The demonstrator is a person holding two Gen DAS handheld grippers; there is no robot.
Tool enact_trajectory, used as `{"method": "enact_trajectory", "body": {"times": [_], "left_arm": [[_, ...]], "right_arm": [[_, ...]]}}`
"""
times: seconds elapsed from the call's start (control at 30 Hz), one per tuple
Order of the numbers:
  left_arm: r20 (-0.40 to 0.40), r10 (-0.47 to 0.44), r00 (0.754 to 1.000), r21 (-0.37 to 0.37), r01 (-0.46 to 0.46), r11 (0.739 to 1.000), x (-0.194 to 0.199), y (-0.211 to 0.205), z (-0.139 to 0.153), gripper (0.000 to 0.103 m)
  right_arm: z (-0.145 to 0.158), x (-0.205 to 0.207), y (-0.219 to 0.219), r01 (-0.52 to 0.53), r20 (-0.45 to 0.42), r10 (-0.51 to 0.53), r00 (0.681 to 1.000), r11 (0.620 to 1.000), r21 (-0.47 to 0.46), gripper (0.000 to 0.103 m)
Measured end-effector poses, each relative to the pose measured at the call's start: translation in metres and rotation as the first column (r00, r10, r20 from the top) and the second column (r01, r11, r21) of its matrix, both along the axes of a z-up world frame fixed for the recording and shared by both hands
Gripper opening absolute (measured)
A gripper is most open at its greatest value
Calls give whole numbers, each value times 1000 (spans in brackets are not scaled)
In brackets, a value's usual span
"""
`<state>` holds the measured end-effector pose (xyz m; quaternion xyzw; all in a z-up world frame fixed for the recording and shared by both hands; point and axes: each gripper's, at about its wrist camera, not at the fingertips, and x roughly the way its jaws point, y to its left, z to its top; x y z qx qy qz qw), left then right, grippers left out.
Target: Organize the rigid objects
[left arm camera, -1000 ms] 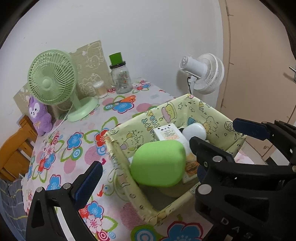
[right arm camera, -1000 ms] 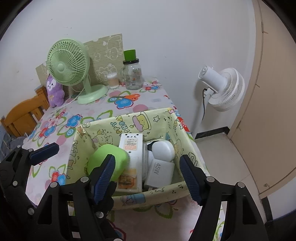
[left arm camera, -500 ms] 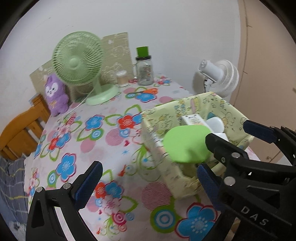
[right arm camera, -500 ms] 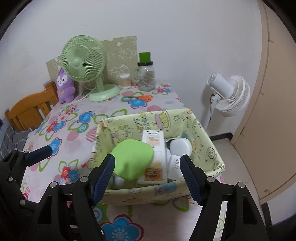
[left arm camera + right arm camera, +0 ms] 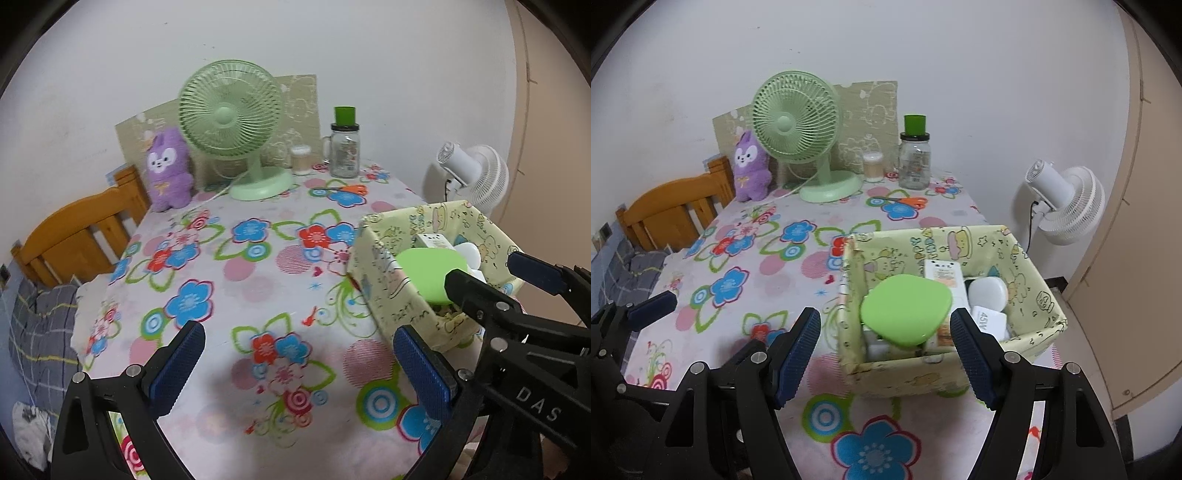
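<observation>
You are holding the left tongs (image 5: 299,363) spread above the flowered tabletop (image 5: 240,280), pinching nothing. You are holding the right tongs (image 5: 886,352) spread and empty, just in front of the fabric storage bin (image 5: 1030,258) at the tabletop's near right. The green rounded case (image 5: 905,308) is lying on top of the white chargers (image 5: 988,295) inside the bin.

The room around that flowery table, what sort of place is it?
Probably a bedroom or small room at home: a purple plush toy, a green desk fan and a wooden bed frame with bedding beside the table.
</observation>
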<state>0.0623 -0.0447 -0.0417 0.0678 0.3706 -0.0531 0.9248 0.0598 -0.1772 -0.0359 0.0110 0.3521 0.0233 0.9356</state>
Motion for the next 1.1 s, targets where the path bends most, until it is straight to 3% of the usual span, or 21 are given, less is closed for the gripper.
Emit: {"method": "enact_trajectory", "body": {"times": [0.47,0.8,1.0,1.1], "left_arm": [[55,94,994,-38,-92,995,-34,36,24,103],[98,99,990,-62,-93,994,-50,44,35,103],[112,117,987,-59,-111,992,-54,47,41,103],[110,131,985,-100,-120,988,-55,53,44,103]], "right_arm": [[28,-31,13,-30,72,31,997,999,-15,82],[41,-49,12,-17,125,20,992,1000,-22,97],[45,-54,8,0,143,1,990,1000,-8,100],[44,-57,9,-1,142,5,990,1000,-27,100]]}}
